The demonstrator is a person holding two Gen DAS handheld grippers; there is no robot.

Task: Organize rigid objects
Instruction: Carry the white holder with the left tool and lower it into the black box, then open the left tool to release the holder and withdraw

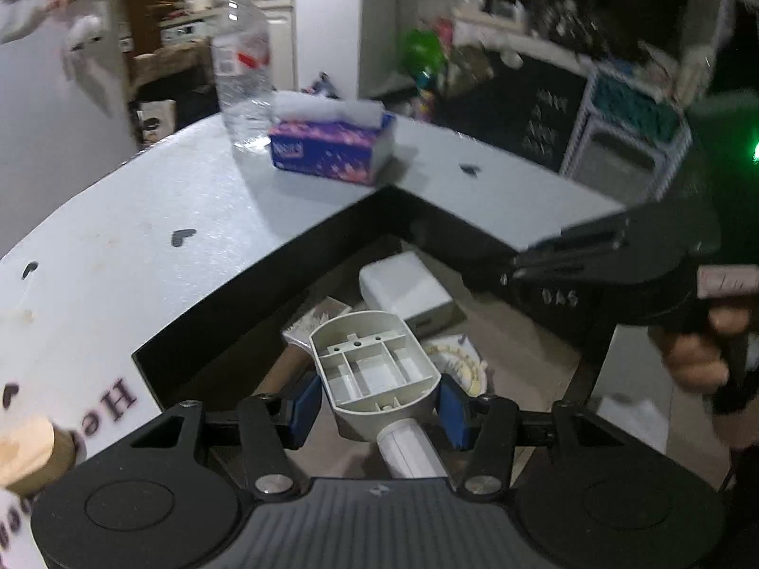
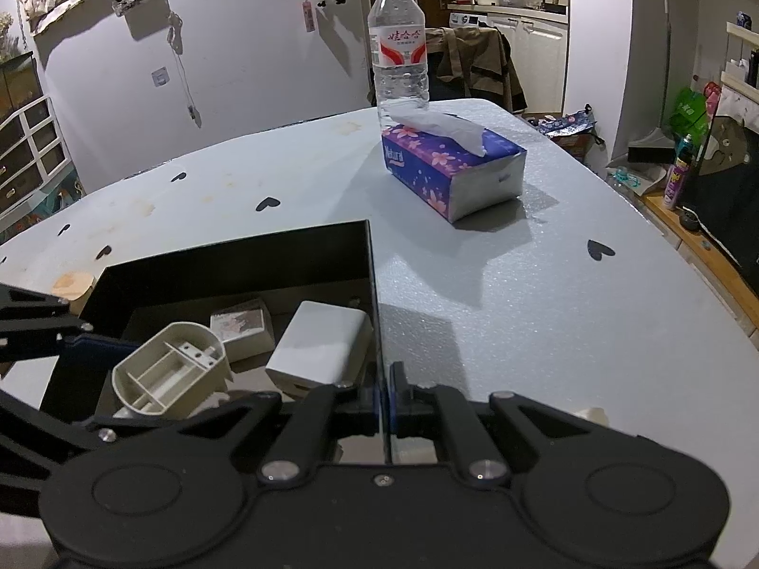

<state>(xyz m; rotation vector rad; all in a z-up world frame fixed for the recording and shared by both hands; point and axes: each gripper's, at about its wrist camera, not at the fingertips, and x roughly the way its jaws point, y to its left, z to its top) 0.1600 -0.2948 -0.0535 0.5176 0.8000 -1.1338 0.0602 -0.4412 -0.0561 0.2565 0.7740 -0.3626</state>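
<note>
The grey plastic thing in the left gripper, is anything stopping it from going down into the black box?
Partly. The grey plastic piece hangs over the black box, with no lid in the way. But right below it lie a white block, a small flat box and other bits, so it would land on or beside them.

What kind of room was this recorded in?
Most likely a lived-in home, a dining or living area. A table holds a tissue pack and water bottle; a kitchen counter shows through the doorway behind.
</note>
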